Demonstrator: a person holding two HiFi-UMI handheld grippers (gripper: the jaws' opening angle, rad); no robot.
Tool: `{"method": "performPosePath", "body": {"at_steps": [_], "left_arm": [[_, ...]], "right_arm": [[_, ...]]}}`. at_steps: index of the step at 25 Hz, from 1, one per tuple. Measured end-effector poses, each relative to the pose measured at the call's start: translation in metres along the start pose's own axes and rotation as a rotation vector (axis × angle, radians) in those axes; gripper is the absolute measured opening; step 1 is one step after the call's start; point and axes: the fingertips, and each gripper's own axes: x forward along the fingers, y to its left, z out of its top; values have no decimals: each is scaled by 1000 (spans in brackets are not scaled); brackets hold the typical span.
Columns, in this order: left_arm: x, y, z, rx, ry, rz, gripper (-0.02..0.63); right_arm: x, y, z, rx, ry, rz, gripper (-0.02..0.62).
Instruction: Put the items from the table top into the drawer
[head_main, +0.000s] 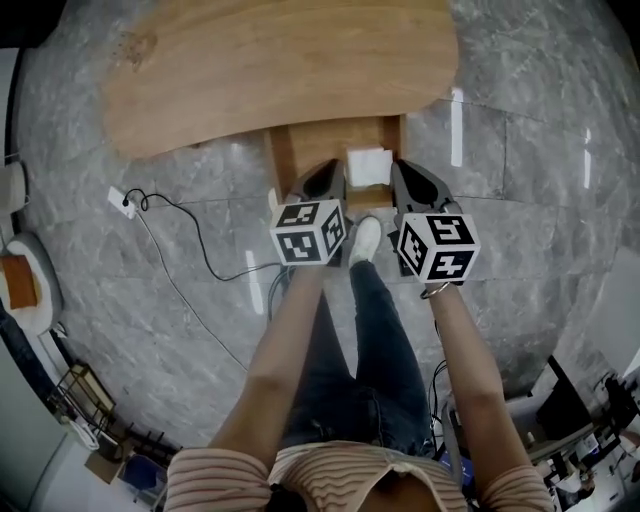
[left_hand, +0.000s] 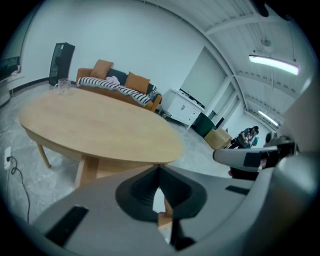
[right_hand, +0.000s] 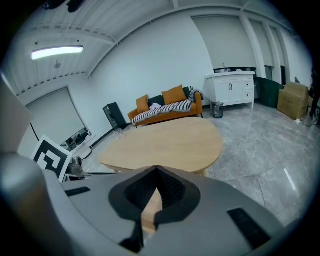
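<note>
Left gripper (head_main: 322, 180): jaws closed, nothing between them. Right gripper (head_main: 415, 182): jaws closed, empty. The white folded item (head_main: 368, 165), cloth or paper, lies in the open drawer (head_main: 283, 150) under the near edge of the wooden table top (head_main: 280, 60), at 12 o'clock from both grippers. Handling estimate: light, soft and limp, not fragile, liable to sag or unfold when lifted. Recommended hold: a folded edge, pinching all layers together
</note>
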Motion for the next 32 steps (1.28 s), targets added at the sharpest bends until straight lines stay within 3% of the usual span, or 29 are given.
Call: {"method": "performPosePath", "body": {"at_steps": [16, 26, 32], "left_arm": [[-97, -55, 114, 203, -218, -17, 13], [-157, -80, 163, 244, -308, -55, 14], [-181, -98, 180, 291, -360, -49, 13]], "right_arm": [[-78, 42, 116, -91, -245, 49, 8], [-146, 69, 175, -112, -413, 41, 8], [-170, 80, 190, -139, -460, 61, 8]]}}
